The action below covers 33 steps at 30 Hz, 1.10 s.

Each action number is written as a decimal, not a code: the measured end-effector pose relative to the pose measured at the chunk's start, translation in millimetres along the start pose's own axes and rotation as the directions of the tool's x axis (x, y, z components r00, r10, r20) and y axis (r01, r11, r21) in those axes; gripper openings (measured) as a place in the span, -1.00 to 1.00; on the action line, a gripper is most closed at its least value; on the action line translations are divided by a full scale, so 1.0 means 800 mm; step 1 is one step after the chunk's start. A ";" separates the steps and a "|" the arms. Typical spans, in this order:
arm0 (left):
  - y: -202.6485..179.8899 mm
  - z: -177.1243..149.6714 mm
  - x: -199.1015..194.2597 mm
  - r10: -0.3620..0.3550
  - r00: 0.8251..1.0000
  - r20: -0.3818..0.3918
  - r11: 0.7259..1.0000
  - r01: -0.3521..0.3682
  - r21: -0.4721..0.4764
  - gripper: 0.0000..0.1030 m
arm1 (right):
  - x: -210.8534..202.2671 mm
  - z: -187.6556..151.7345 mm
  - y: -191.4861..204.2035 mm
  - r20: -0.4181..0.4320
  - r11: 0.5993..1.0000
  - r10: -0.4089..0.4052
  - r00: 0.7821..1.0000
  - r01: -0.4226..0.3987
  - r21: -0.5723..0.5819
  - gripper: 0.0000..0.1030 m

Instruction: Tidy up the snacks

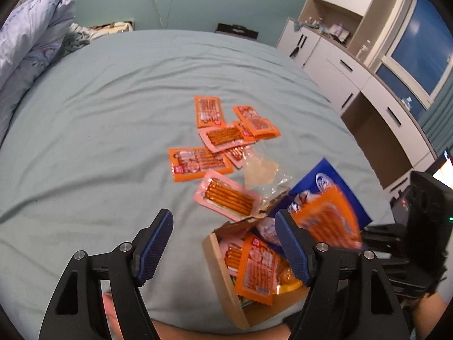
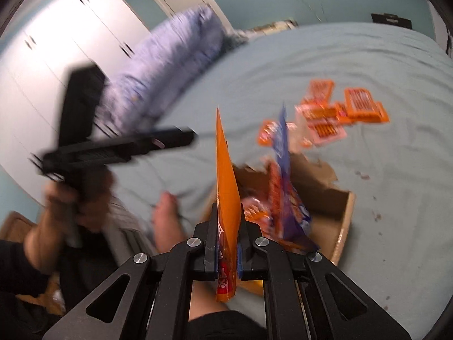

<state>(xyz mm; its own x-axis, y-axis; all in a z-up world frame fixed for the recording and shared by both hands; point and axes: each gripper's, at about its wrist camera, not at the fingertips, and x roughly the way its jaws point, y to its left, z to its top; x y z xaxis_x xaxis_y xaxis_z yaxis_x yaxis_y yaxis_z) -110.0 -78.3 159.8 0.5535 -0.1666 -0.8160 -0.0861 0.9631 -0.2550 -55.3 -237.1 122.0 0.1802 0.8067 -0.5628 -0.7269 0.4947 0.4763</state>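
Observation:
My right gripper (image 2: 228,243) is shut on an orange snack packet (image 2: 225,170), which stands edge-on above an open cardboard box (image 2: 344,218). A blue snack bag (image 2: 284,153) leans out of that box. In the left wrist view the same orange packet (image 1: 331,223) is blurred in front of the blue bag (image 1: 334,181), over the box (image 1: 223,277), which holds several more packets. My left gripper (image 1: 223,243) is open with nothing between its blue pads (image 1: 155,246), just left of the box. Several orange and pink snack packets (image 1: 209,141) lie scattered on the bed.
The blue-grey bedsheet (image 1: 99,113) spreads left and far of the packets. A crumpled clear wrapper (image 1: 260,170) lies beside the box. A lilac duvet (image 1: 34,42) is heaped at the far left, white cabinets (image 1: 354,70) run along the right. A person's bare foot (image 2: 167,221) rests near the box.

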 end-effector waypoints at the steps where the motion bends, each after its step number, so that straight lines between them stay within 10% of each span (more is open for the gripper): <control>1: -0.001 -0.001 0.002 0.009 1.000 -0.005 1.000 -0.009 0.007 0.46 | 0.006 0.001 -0.002 -0.009 1.000 -0.029 1.000 0.029 0.003 -0.81; 4: -0.007 -0.002 0.005 0.026 1.000 -0.013 0.999 -0.026 0.035 0.46 | 0.021 0.011 -0.011 -0.017 0.989 -0.146 0.989 0.146 0.030 -0.71; 8: -0.008 -0.002 0.004 0.038 0.999 -0.010 0.999 -0.038 0.039 0.47 | -0.001 0.021 -0.005 0.074 0.998 -0.046 0.996 0.042 0.049 -0.45; 12: -0.001 0.000 0.008 0.048 0.999 -0.021 0.999 -0.048 0.013 0.48 | -0.064 0.018 -0.025 0.279 0.958 0.207 0.938 -0.252 0.135 0.59; 15: 0.005 0.002 0.010 0.070 0.997 -0.023 0.998 -0.070 -0.010 0.48 | -0.097 0.008 -0.059 0.411 0.928 0.168 0.896 -0.285 0.241 0.90; 19: 0.016 0.005 0.011 0.084 0.996 -0.024 0.995 -0.085 -0.048 0.48 | -0.117 -0.002 -0.094 0.430 0.905 0.021 0.902 -0.200 0.374 0.90; 27: 0.025 0.019 0.024 0.198 0.980 -0.018 0.980 -0.198 -0.024 0.49 | -0.123 0.008 -0.059 0.300 0.871 -0.443 0.845 0.326 0.368 0.90; 33: 0.030 0.041 0.041 0.268 0.963 0.001 0.963 -0.268 0.022 0.60 | -0.128 0.022 -0.061 0.269 0.821 -0.521 0.810 0.390 0.416 0.90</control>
<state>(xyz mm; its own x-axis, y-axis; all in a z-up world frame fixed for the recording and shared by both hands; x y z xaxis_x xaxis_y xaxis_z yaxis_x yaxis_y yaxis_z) -66.8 -53.6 144.3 0.5110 0.0982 -0.8540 -0.2134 0.9768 -0.0153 -26.6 -337.9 168.4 0.7032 0.4824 -0.5223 -0.2510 0.8557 0.4525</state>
